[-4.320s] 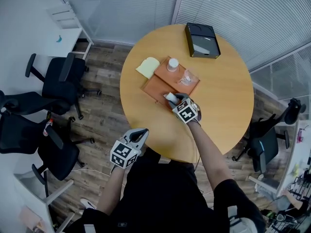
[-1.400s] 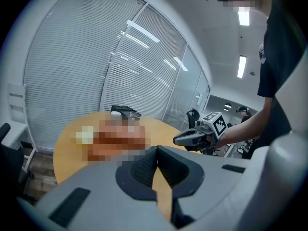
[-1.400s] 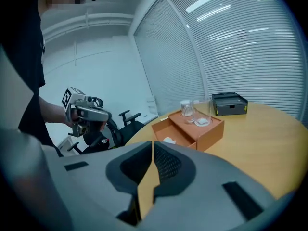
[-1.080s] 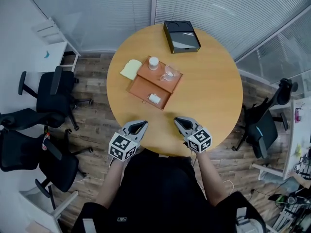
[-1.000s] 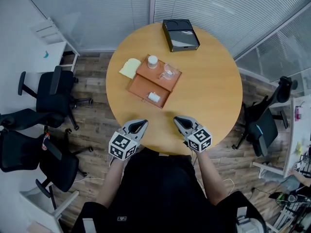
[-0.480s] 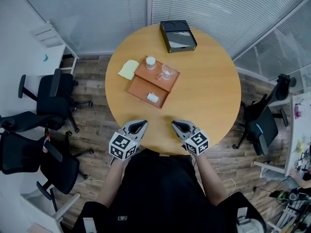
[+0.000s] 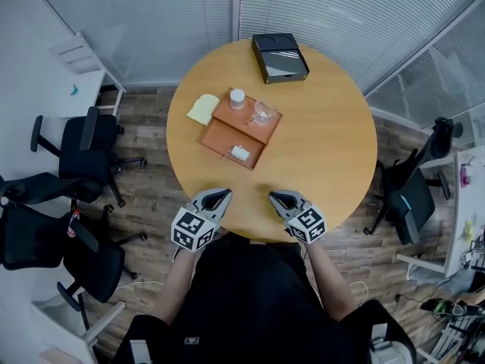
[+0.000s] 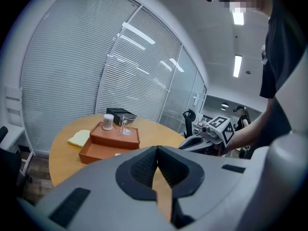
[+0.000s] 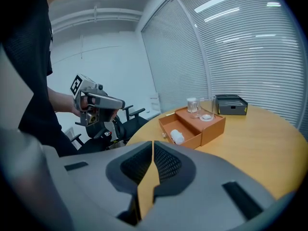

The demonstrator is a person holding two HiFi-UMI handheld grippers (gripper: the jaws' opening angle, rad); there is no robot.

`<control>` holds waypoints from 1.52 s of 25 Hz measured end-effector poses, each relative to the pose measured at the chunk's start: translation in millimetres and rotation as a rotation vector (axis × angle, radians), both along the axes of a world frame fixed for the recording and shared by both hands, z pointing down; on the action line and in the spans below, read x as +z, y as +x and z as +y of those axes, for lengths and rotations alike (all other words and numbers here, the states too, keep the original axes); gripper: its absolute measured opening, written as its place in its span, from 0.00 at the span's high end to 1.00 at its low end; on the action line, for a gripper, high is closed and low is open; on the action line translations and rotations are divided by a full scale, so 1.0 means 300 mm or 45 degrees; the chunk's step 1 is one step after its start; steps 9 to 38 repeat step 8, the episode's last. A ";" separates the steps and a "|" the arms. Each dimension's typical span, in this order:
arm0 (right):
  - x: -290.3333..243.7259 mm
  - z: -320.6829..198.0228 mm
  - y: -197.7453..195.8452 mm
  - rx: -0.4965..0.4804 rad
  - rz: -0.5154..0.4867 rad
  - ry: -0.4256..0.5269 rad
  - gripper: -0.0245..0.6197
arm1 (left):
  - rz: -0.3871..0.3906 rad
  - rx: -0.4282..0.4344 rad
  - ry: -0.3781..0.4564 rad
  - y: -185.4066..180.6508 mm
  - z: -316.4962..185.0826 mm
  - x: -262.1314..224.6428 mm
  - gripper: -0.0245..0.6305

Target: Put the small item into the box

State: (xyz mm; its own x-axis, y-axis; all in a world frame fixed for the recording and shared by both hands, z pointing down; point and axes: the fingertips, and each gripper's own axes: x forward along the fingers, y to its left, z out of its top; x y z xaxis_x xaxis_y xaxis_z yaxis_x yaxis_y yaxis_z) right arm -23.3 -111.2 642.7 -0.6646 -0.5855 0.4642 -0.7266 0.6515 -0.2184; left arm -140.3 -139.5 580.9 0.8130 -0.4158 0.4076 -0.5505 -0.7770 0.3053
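Observation:
The orange box (image 7: 241, 131) lies open on the round wooden table (image 7: 326, 142), and a small white item (image 7: 240, 152) rests in its near tray. The right gripper view shows that item (image 9: 177, 136) inside the box (image 9: 195, 126). A white cylinder (image 7: 237, 97) and a clear glass (image 7: 262, 113) stand on the far half. My left gripper (image 7: 222, 196) and right gripper (image 7: 274, 197) hover side by side at the table's near edge, well short of the box. Both are shut and hold nothing, as seen in the left gripper (image 8: 157, 147) and right gripper (image 9: 152, 143) views.
A yellow cloth (image 7: 202, 108) lies left of the box. A black box (image 7: 280, 56) sits at the table's far edge. Black office chairs (image 7: 83, 146) stand on the floor to the left, another chair (image 7: 413, 203) to the right. Blinds line the far wall.
Earlier my right gripper was at the box's near tray with the white item; it has since drawn back to the near edge, leaving the item there. Over the last second it shifted slightly left.

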 end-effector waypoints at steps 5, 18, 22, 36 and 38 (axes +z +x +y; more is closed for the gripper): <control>-0.022 -0.007 -0.003 0.004 -0.011 0.014 0.94 | 0.002 0.004 0.007 -0.001 0.004 -0.008 0.95; -0.024 -0.013 -0.005 0.002 -0.009 0.018 0.94 | 0.002 0.007 0.011 -0.002 0.002 -0.009 0.95; -0.024 -0.013 -0.005 0.002 -0.009 0.018 0.94 | 0.002 0.007 0.011 -0.002 0.002 -0.009 0.95; -0.024 -0.013 -0.005 0.002 -0.009 0.018 0.94 | 0.002 0.007 0.011 -0.002 0.002 -0.009 0.95; -0.024 -0.013 -0.005 0.002 -0.009 0.018 0.94 | 0.002 0.007 0.011 -0.002 0.002 -0.009 0.95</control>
